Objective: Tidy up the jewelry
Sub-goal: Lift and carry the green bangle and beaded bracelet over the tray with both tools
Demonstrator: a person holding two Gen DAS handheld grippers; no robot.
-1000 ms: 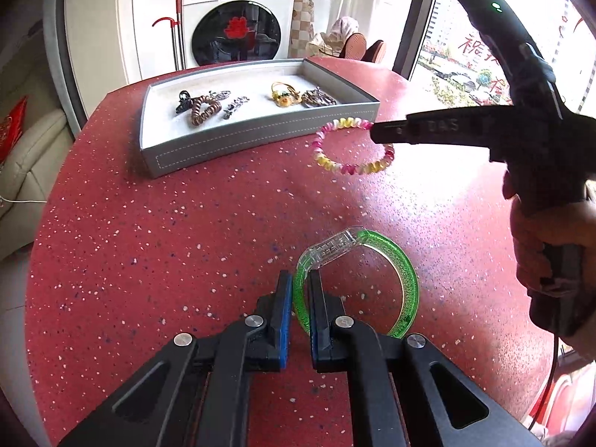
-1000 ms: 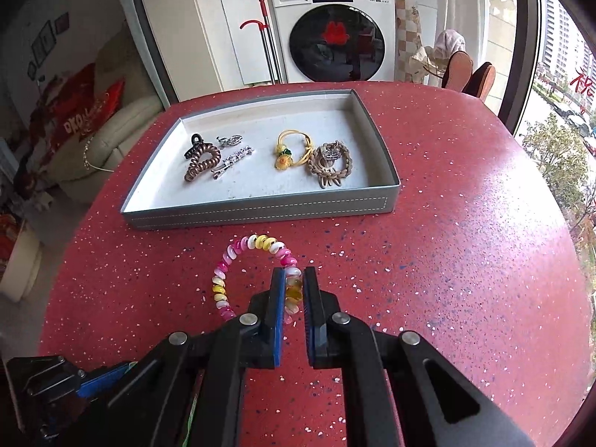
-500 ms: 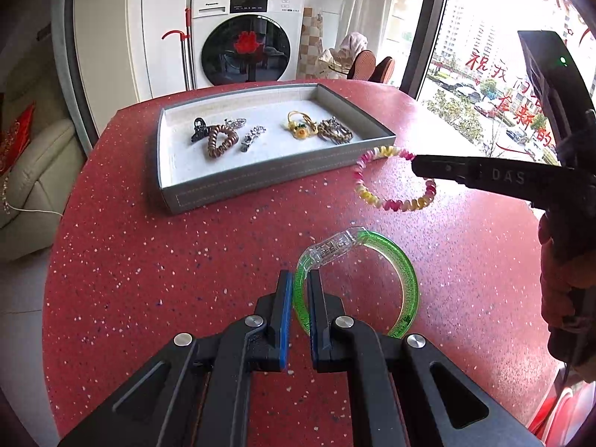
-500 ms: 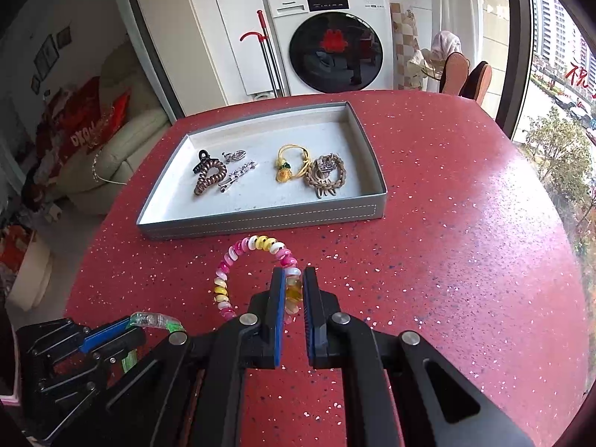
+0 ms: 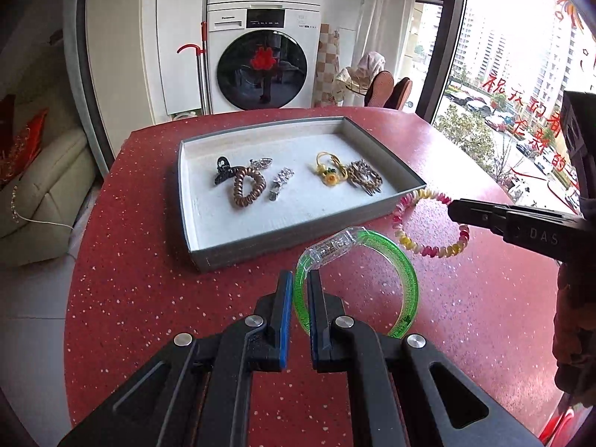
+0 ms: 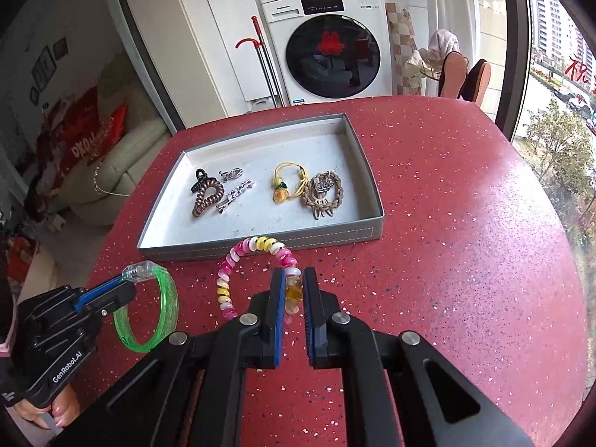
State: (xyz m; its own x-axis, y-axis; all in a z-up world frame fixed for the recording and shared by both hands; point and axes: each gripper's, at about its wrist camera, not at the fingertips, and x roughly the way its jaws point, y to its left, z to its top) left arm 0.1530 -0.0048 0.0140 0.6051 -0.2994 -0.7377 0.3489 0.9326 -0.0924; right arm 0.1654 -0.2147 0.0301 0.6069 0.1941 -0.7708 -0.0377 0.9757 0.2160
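I have a tool in each hand, and each tool holds one ring of jewelry. My left gripper (image 5: 297,294) pinches the green bangle (image 5: 404,279) by its thin edge, near the clear clasp. My right gripper (image 6: 289,294) pinches the pink and yellow bead bracelet (image 6: 238,257) on one side, so the rest of the loop sticks out in front. I think I hold them by the edge so the rings stay open and I can see where they go

Both rings are up above the red table (image 6: 465,260), just in front of the near wall of the gray tray (image 6: 260,244). They are not inside it yet. In the left view the bead bracelet is close to the tray's near right corner

Other pieces lie in the tray. A brown coil tie (image 6: 206,195) and a black claw clip (image 6: 199,178) sit on the left with some silver clips (image 6: 234,193). A yellow hair tie (image 6: 287,182) and a woven tan piece (image 6: 324,195) sit on the right. The front part of the tray floor looks bare, so I think that is a good spot to set my two rings down, side by side and not on top of the others
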